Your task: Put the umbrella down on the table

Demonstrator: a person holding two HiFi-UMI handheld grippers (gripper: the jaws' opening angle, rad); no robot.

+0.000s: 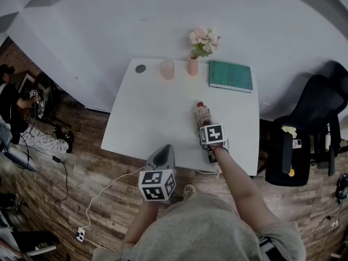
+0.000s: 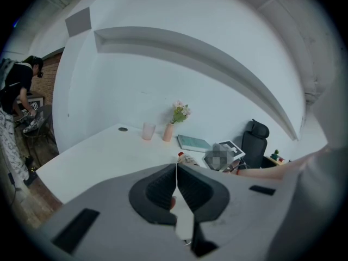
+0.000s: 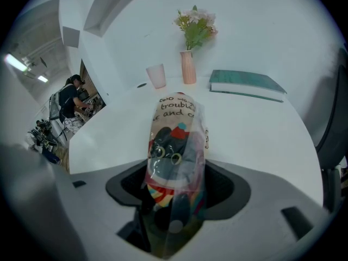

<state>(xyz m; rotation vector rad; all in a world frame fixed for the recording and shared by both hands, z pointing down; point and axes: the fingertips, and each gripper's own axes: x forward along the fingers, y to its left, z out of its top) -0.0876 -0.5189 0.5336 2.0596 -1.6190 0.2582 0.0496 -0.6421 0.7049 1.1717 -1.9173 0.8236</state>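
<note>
The folded umbrella (image 3: 176, 156), wrapped in a clear sleeve printed with a cartoon figure and some lettering, sits between the jaws of the right gripper (image 3: 176, 192), which are clamped on its lower end so that most of its length sticks out ahead of them. From the head view the umbrella (image 1: 203, 115) is over the right front part of the white table (image 1: 152, 118), its red tip aimed toward the far edge; whether it already rests on the top or hangs just above it I cannot tell. Gripping it by one end seems meant to let the free length meet the surface first, with the jaws kept near the table's front edge for an easy release. The left gripper (image 1: 162, 157) waits at the near edge of the table, well apart from the umbrella, its jaws pressed together on nothing, probably because one tool is enough for this job. Along the far edge stand a pink cup (image 1: 167, 68), a slim vase (image 1: 193, 66) of flowers and a green book (image 1: 231, 75), all well clear of the open patch where the umbrella is headed.
</note>
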